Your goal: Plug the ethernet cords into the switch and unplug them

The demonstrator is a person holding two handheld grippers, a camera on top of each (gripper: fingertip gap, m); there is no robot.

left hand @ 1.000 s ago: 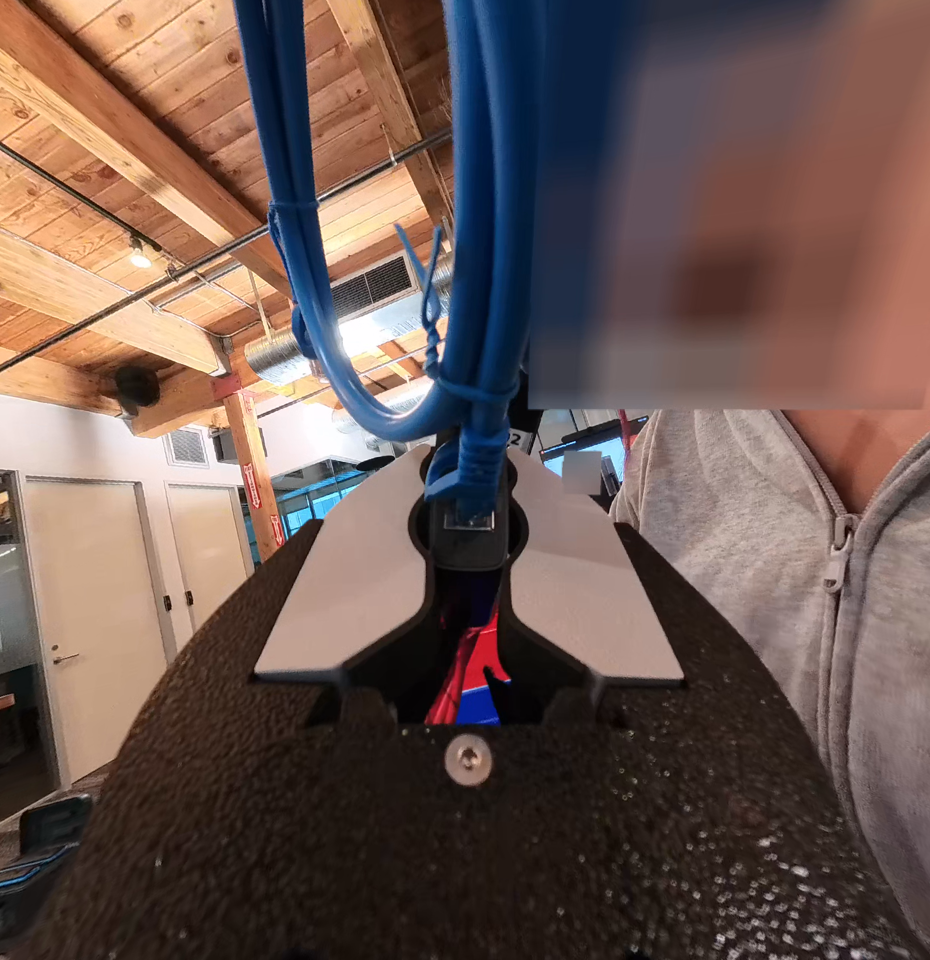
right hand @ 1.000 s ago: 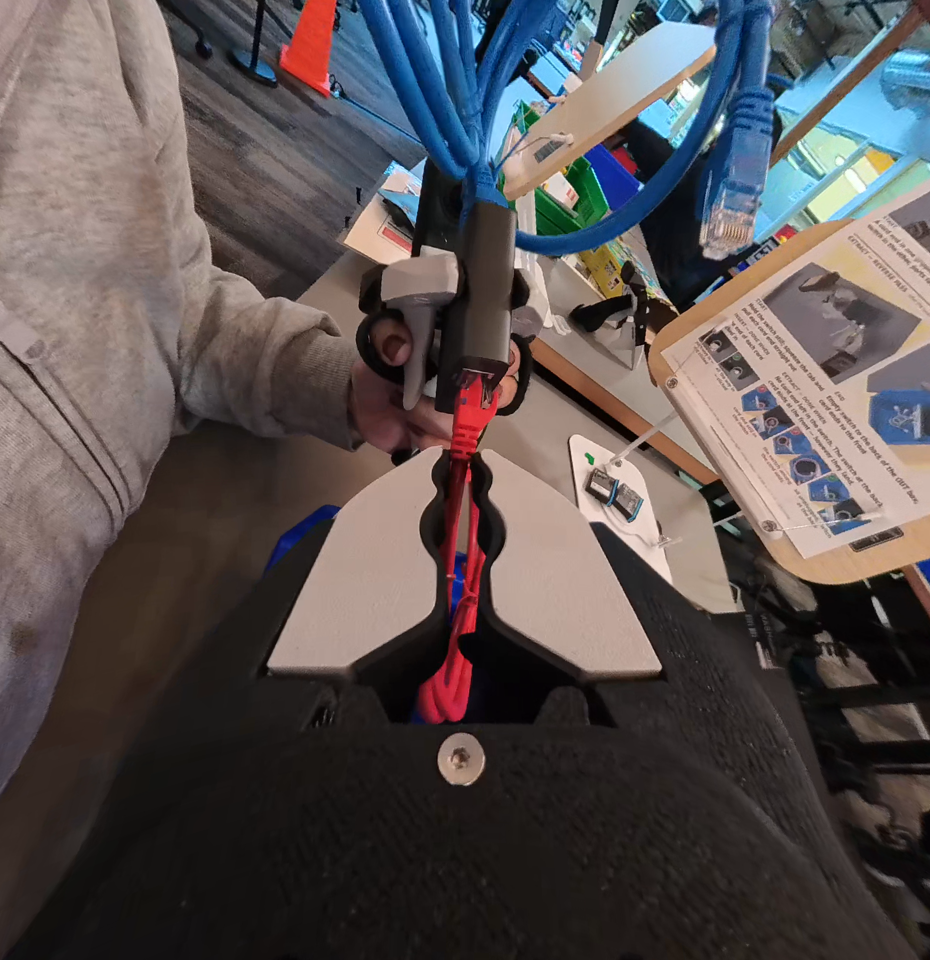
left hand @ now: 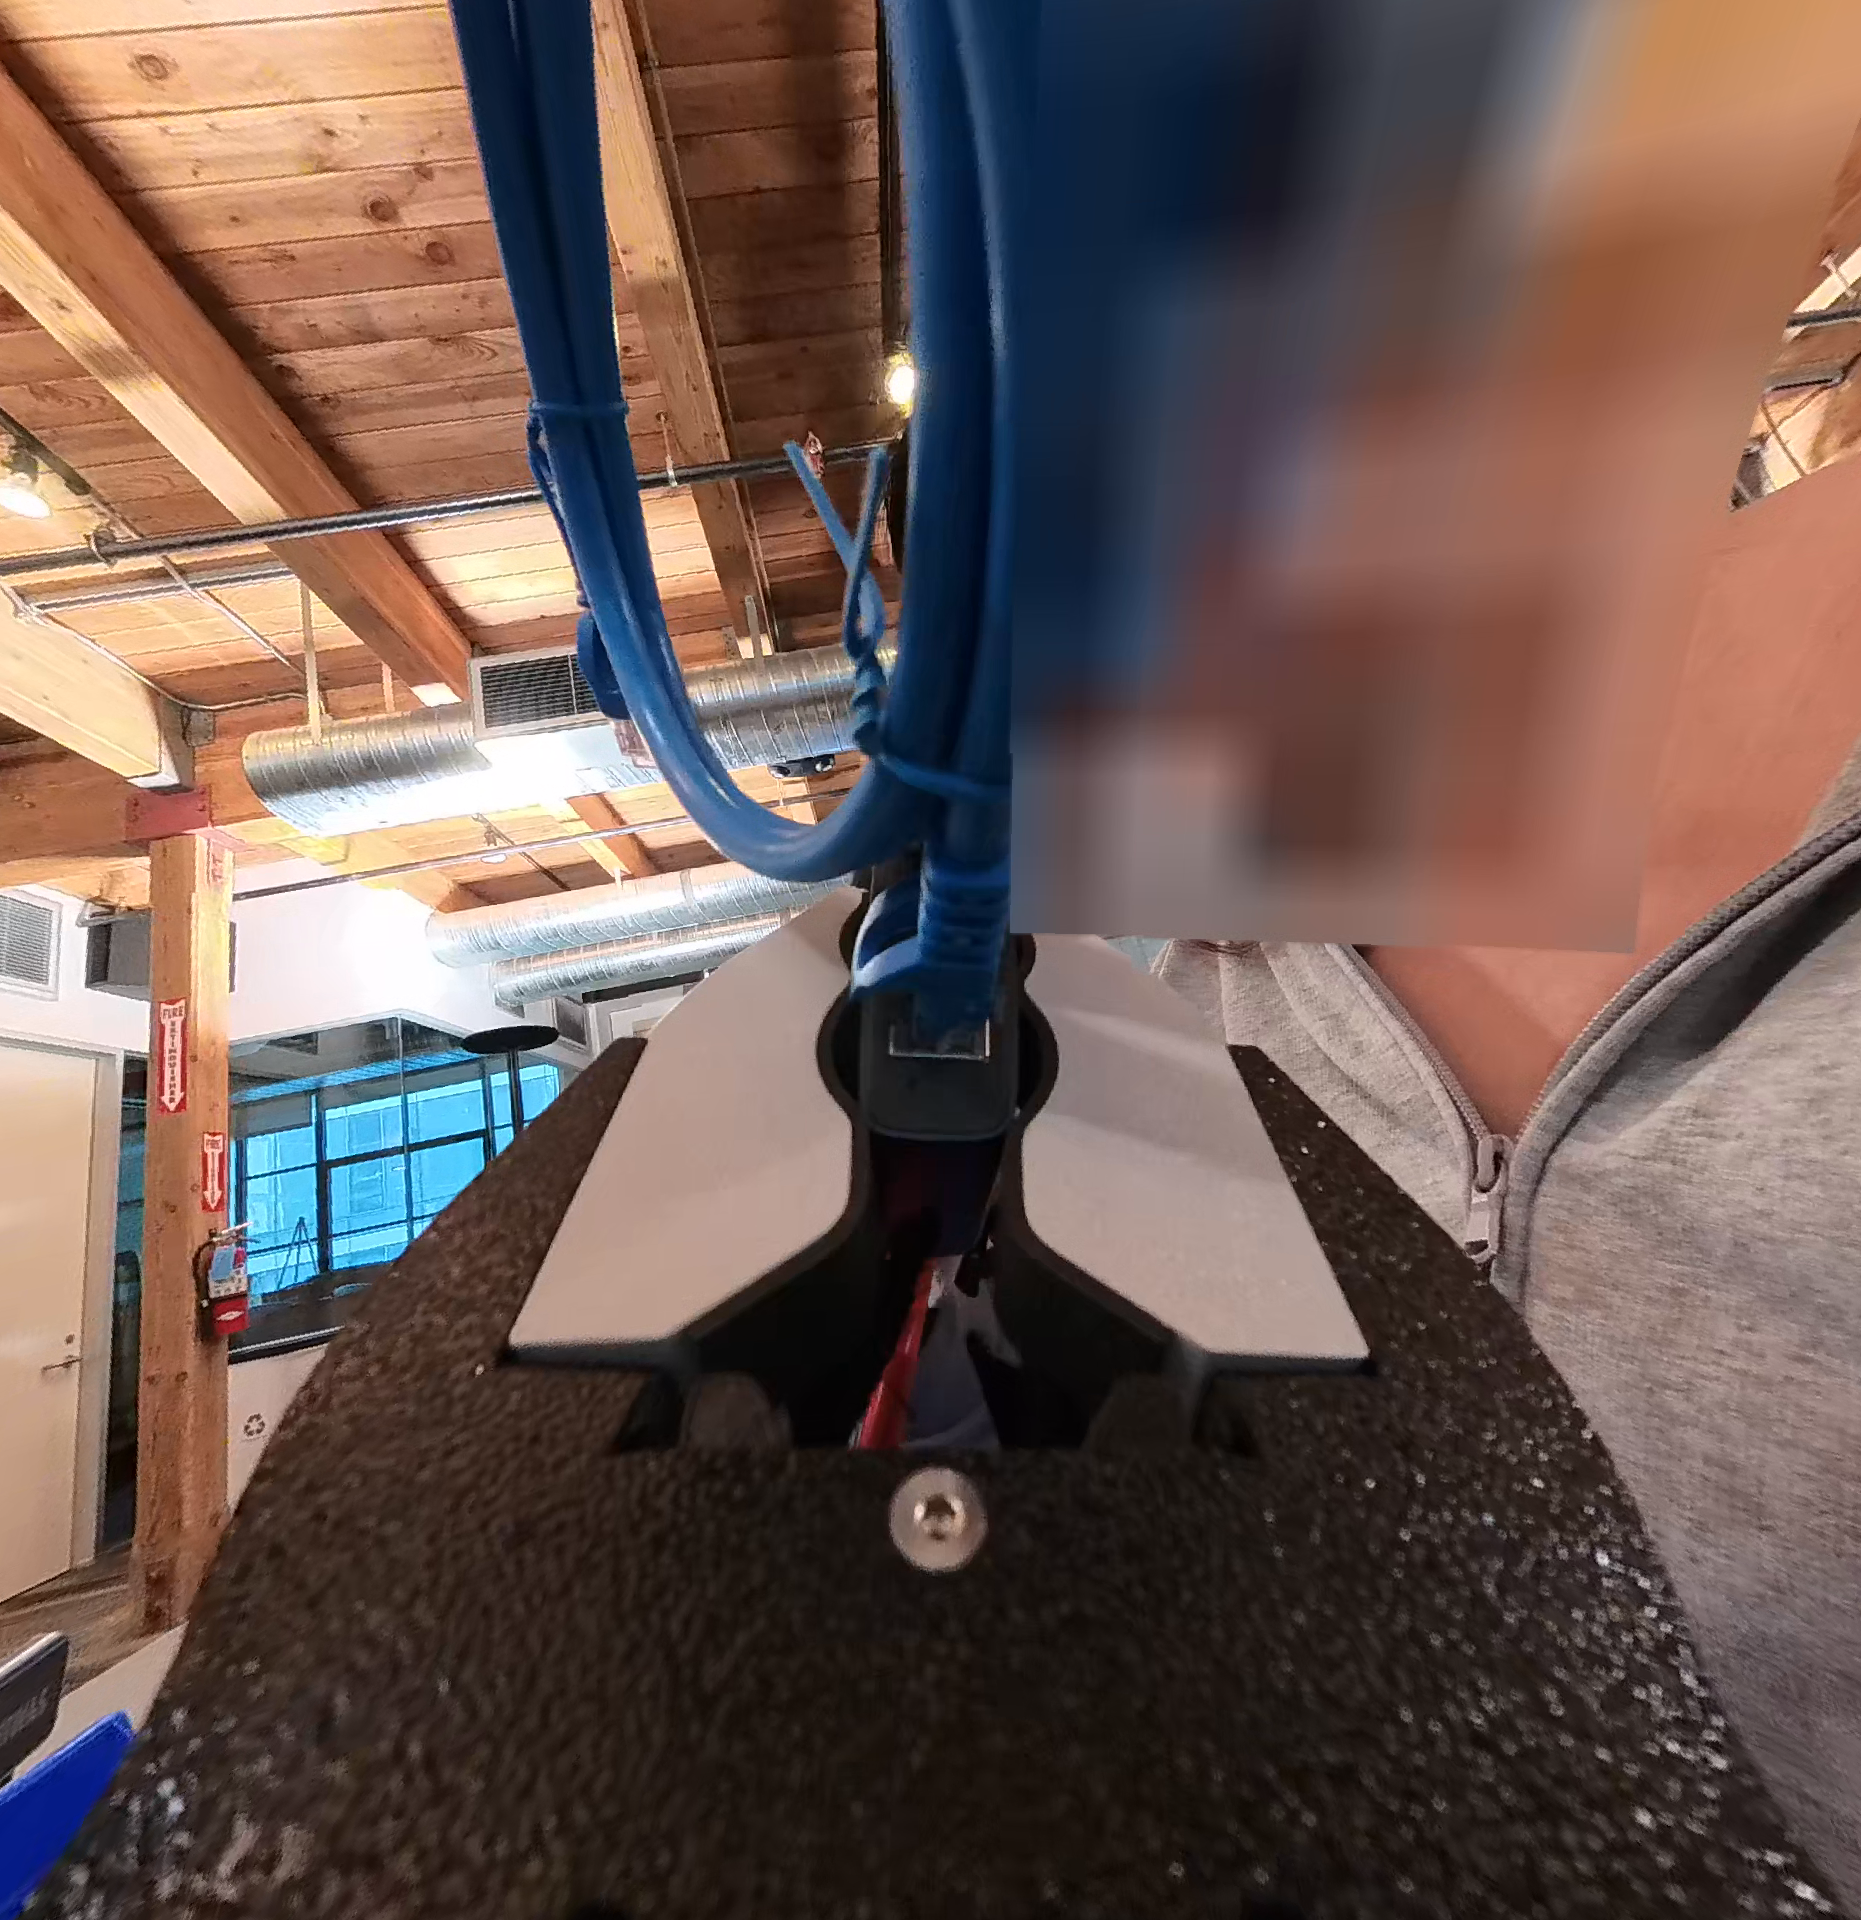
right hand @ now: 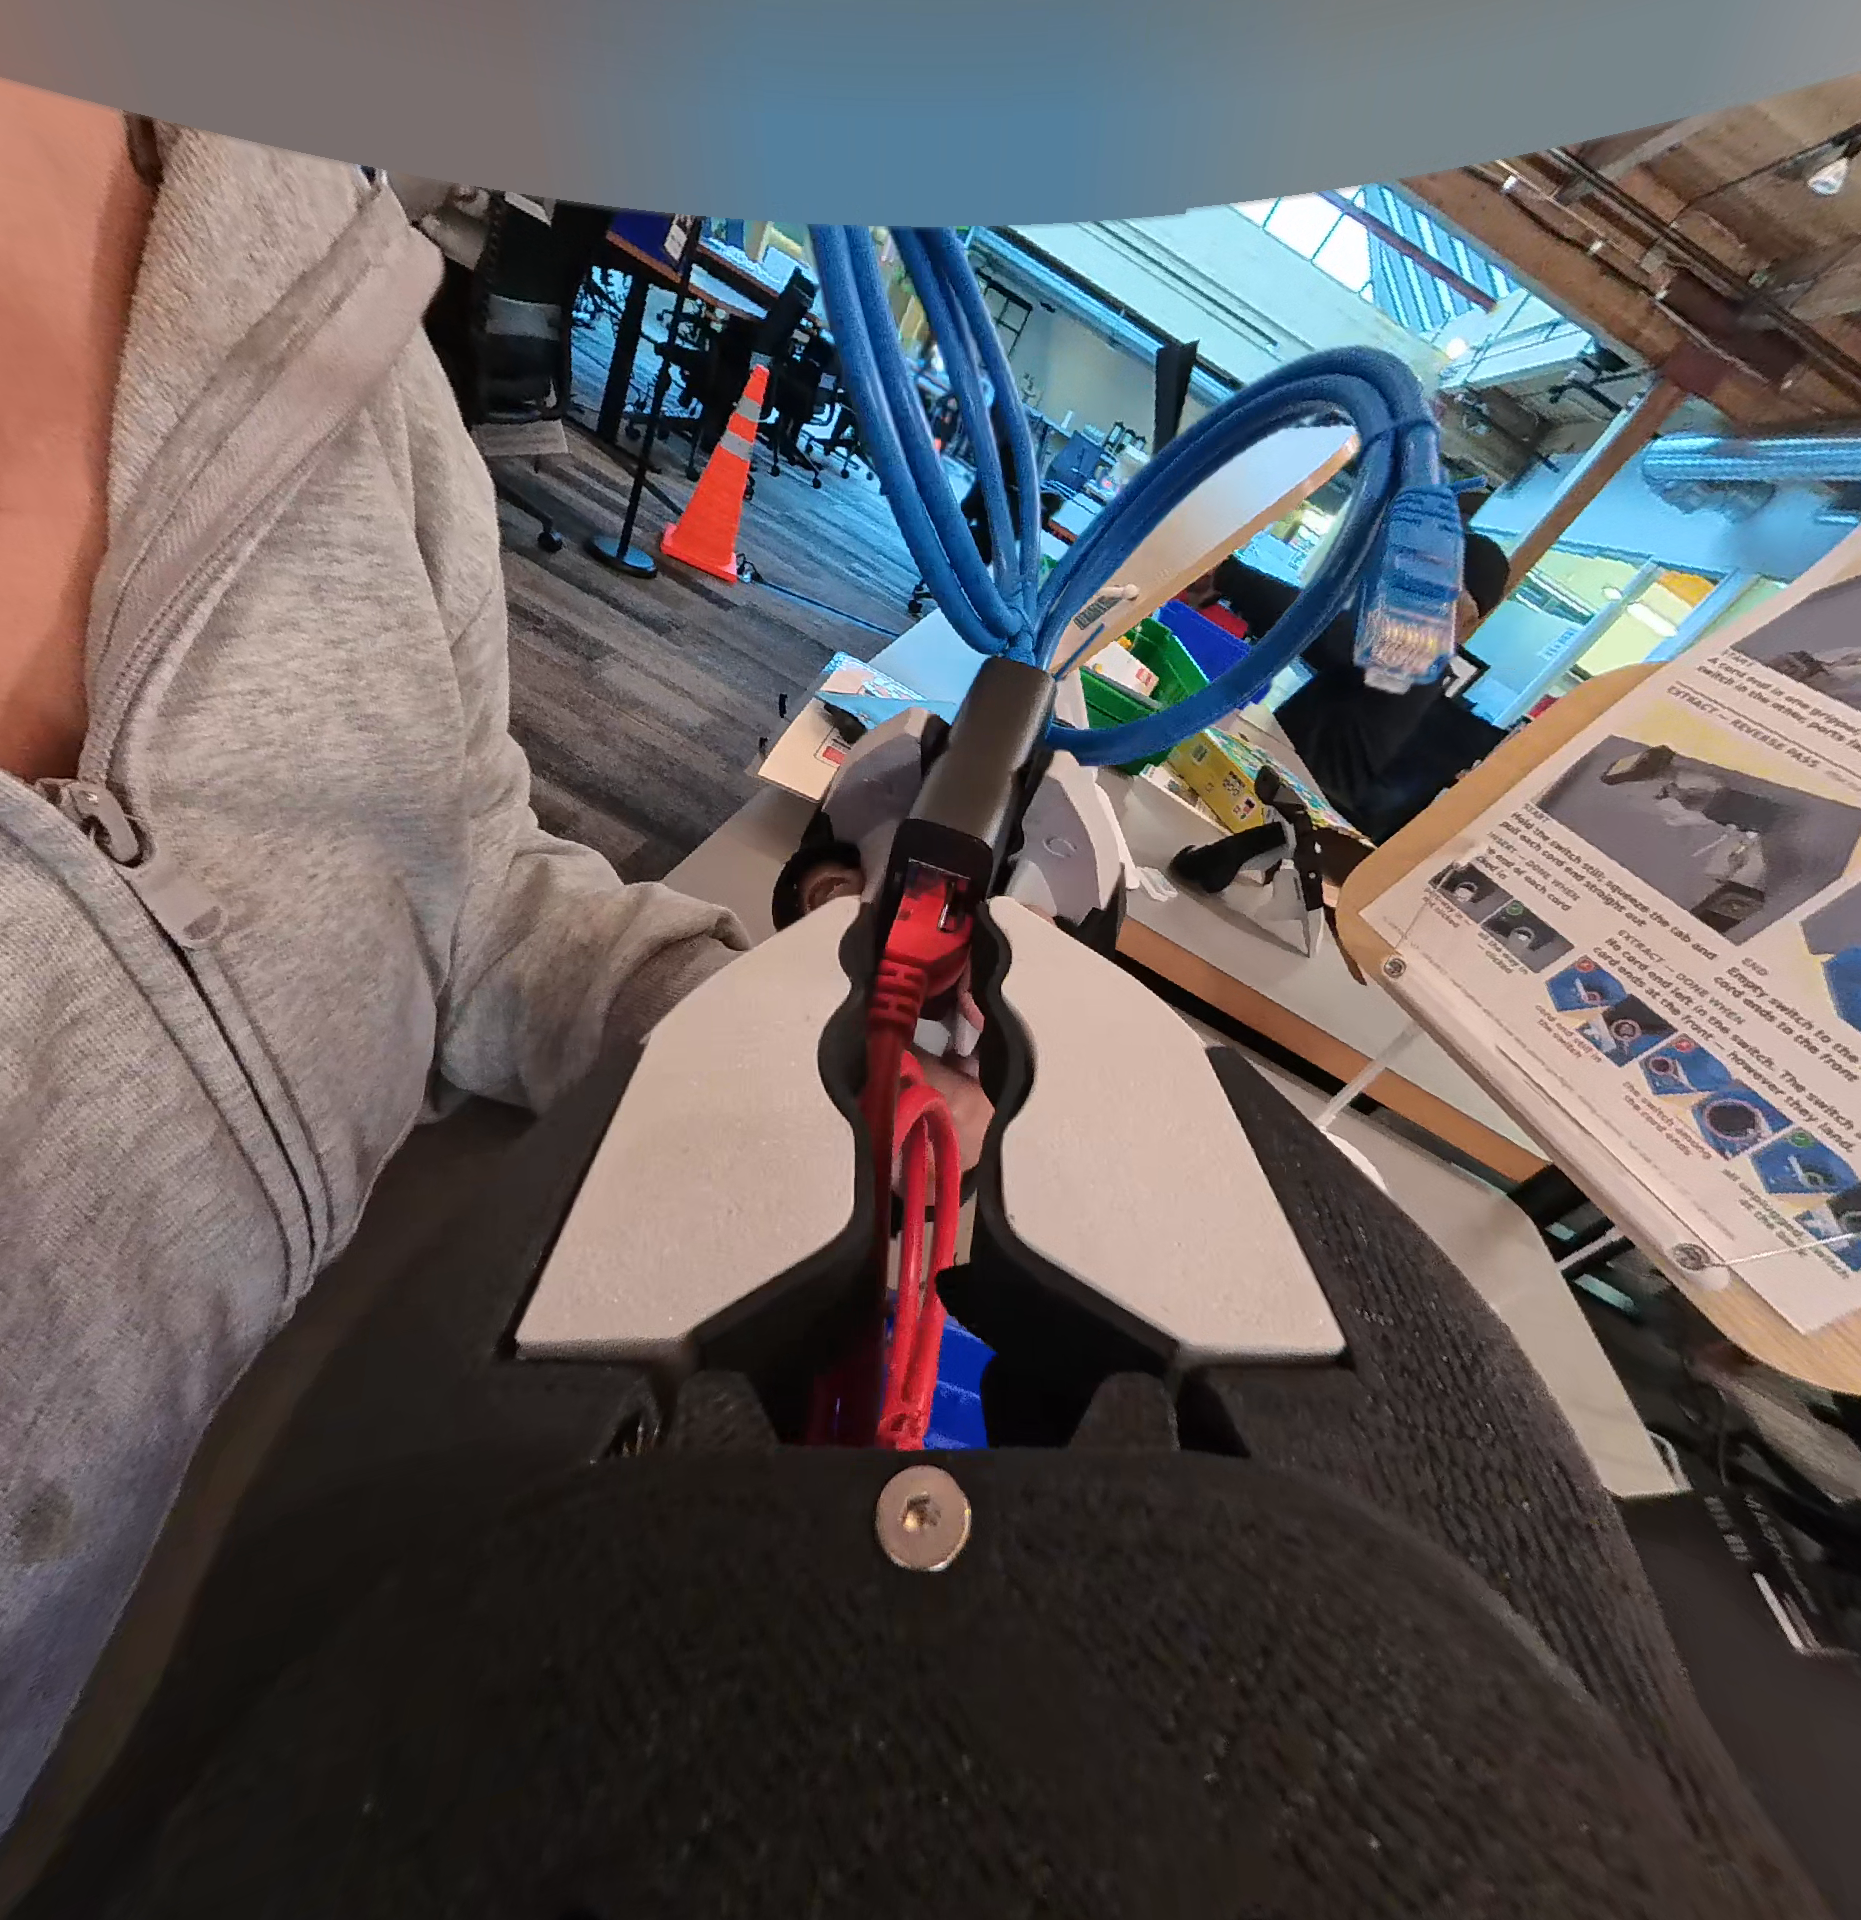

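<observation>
Switch (left hand: 936, 1081) stays pinched in the left gripper (left hand: 936, 1023), blue cord (left hand: 957, 904) plugged in. The right gripper (right hand: 921, 935) has opened slightly and now clamps the red plug (right hand: 921, 914) at the switch's port, having earlier pinched the cord below. A loose blue plug (right hand: 1409, 603) dangles near a board (right hand: 1674, 935).

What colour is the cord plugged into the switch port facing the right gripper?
Red cord; clearest in the right wrist view.
</observation>
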